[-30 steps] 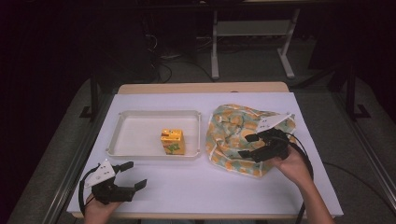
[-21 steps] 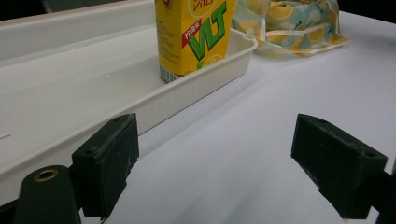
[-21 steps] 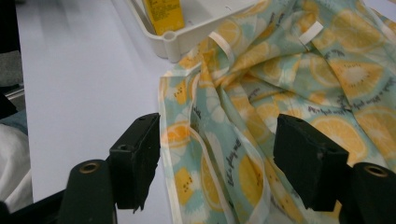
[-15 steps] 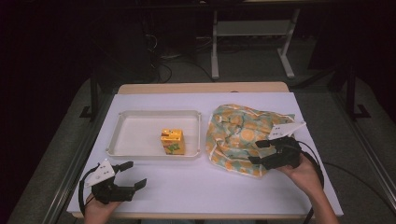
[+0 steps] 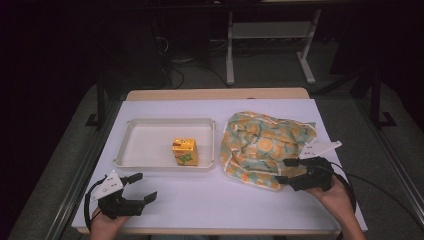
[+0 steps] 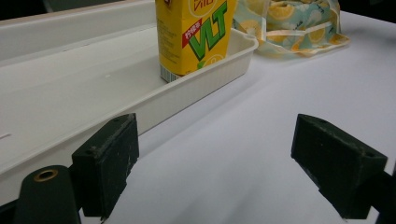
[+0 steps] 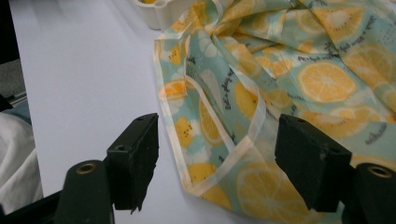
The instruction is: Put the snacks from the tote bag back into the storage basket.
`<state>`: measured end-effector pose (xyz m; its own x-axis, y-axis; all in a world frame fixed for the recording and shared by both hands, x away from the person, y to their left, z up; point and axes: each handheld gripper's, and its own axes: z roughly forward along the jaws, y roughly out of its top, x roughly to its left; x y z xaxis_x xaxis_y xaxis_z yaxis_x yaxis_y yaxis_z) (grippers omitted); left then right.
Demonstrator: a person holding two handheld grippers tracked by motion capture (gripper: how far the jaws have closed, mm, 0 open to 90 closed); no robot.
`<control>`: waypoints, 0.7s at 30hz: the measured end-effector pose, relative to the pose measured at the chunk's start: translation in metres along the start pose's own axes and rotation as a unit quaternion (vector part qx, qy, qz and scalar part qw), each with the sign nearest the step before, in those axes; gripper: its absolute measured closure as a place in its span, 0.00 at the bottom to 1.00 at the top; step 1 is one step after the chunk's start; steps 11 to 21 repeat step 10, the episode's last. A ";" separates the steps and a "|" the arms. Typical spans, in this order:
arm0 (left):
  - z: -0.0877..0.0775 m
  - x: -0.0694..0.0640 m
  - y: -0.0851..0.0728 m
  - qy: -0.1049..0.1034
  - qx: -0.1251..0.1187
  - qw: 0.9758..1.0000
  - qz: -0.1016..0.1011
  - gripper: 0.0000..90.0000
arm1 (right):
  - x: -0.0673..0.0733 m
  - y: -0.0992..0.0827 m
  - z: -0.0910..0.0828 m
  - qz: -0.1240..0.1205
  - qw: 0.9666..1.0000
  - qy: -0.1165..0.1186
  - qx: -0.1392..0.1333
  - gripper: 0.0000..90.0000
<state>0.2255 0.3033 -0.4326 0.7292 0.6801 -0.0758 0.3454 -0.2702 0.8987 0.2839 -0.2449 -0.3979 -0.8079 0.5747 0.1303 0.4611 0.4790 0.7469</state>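
Note:
A yellow juice carton (image 5: 184, 151) (image 6: 194, 37) stands upright in the white tray (image 5: 150, 145) (image 6: 70, 88), near its front right corner. To the tray's right lies a crumpled cloth with a lemon print (image 5: 265, 145) (image 7: 303, 79). My right gripper (image 5: 285, 171) (image 7: 222, 163) is open at the cloth's near edge. Its jaws have just been opening a little, and a hemmed corner of the cloth lies between them unpressed. My left gripper (image 5: 144, 187) (image 6: 224, 168) rests open on the table in front of the tray, with nothing between its jaws.
The white table top (image 5: 215, 205) ends close in front of both hands. A wooden strip (image 5: 215, 94) runs along its far edge. Beyond it stand a metal frame (image 5: 270, 40) and cables on the dark floor.
My right gripper has drawn back toward the person and a little to the right, from over the cloth to its near edge. The left gripper, carton and tray have not moved.

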 end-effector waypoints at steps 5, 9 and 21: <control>0.000 0.000 0.000 0.000 0.000 1.000 -0.001 0.16 | 0.003 -0.010 -0.007 0.007 1.000 -0.006 -0.007 0.32; 0.000 -0.001 0.001 -0.001 0.003 1.000 0.004 0.16 | 0.006 -0.022 -0.011 0.011 1.000 -0.014 -0.010 0.31; 0.000 -0.001 0.001 -0.001 0.003 1.000 0.004 0.16 | 0.006 -0.022 -0.011 0.011 1.000 -0.014 -0.010 0.31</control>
